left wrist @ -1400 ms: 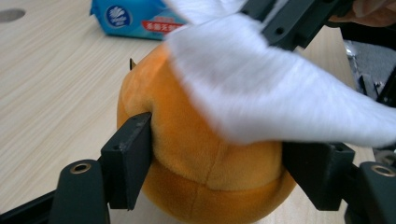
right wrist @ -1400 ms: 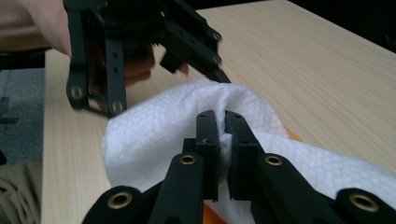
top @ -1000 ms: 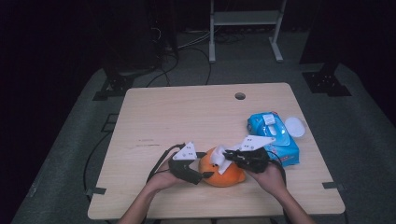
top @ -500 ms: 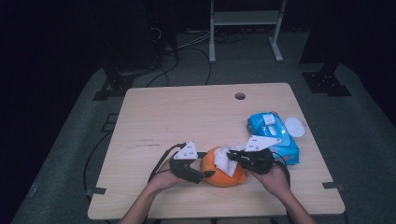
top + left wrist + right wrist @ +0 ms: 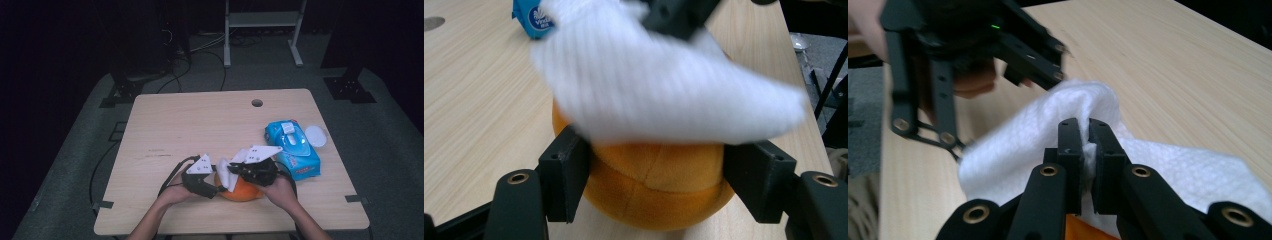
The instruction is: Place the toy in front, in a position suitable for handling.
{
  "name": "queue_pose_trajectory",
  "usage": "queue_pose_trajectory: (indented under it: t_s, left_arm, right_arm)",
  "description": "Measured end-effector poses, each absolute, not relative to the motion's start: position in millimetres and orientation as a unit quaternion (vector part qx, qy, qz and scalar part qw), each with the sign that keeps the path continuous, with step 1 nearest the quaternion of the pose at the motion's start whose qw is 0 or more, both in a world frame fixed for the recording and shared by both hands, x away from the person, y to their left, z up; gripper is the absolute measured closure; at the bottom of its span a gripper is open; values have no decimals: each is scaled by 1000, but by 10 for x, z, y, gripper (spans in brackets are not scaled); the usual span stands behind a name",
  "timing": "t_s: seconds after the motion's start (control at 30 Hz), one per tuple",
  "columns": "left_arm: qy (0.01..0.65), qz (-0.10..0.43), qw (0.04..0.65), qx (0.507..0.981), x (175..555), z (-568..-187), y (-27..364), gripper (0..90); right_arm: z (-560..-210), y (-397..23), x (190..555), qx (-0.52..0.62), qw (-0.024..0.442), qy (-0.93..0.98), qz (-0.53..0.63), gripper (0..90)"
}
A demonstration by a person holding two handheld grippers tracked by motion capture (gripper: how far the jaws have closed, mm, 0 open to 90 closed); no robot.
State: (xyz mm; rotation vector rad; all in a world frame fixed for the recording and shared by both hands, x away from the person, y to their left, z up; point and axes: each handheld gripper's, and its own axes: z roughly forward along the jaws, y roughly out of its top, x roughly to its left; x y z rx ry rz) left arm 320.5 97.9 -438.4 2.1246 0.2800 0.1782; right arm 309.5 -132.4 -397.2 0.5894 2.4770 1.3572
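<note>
right gripper (image 5: 1085, 137), jaws pinched on the wipe (image 5: 1048, 125), rubs it over the ball (image 5: 239, 189) at the table's (image 5: 200, 125) 6 o'clock edge. left gripper (image 5: 654, 170) has just been closing and clamps the ball's sides. i'd judge: brace firmly, wipe in short strokes.

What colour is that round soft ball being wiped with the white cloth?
Orange, with stitched seams. The ball shows best in the left gripper view.
</note>
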Motion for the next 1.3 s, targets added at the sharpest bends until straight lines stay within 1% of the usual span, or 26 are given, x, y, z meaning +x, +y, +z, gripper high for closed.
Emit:
queue_pose_trajectory:
  t_s: [0.1,0.17,0.23,0.27,0.33,0.4,0.47,0.6,0.7,0.8,0.93,1.03,1.1,1.13,1.17,1.23,1.3]
  left_arm:
    - [121,67,479,867,3221,-4409,1007,305]
    - [126,64,478,867,3230,-4409,1009,287]
    - [137,49,482,864,3243,-4387,999,227]
    - [143,39,484,862,3251,-4366,998,183]
    - [158,23,497,853,3264,-4340,1006,161]
    - [166,14,503,848,3273,-4334,1008,179]
    - [155,28,494,855,3250,-4348,989,242]
    - [133,48,485,863,3200,-4339,952,297]
    - [114,66,471,872,3169,-4343,945,317]
    - [115,64,474,871,3175,-4370,979,329]
    - [113,63,476,870,3186,-4394,1006,330]
    - [119,60,476,869,3200,-4391,1007,313]
    - [128,52,478,867,3213,-4350,1002,249]
    - [133,48,479,866,3217,-4318,997,193]
    - [136,44,487,862,3217,-4293,989,184]
    - [142,28,504,852,3213,-4258,965,185]
    - [138,33,498,855,3197,-4260,938,206]
  right_arm:
    - [-4000,-1488,3151,225,130,848,462,841]
    - [-4032,-1574,3173,236,124,847,460,841]
    - [-4060,-1627,3160,240,121,846,460,841]
    - [-4068,-1633,3137,241,122,846,460,841]
    - [-4076,-1630,3100,238,124,847,459,842]
    - [-4083,-1618,3066,235,121,848,460,842]
    - [-4063,-1588,3031,229,125,850,459,842]
    - [-3995,-1435,2969,205,125,853,464,841]
    - [-3979,-1308,2967,192,117,857,463,841]
    - [-3975,-1291,3014,192,119,860,457,841]
    - [-3986,-1489,3119,220,131,854,453,841]
    - [-4029,-1645,3158,242,125,850,451,842]
    - [-4056,-1698,3128,247,123,849,452,842]
    - [-4066,-1705,3092,247,123,848,453,842]
    - [-4070,-1699,3060,244,126,848,454,841]
    - [-4070,-1660,2995,237,124,848,458,842]
    - [-4052,-1589,2933,226,123,849,461,841]
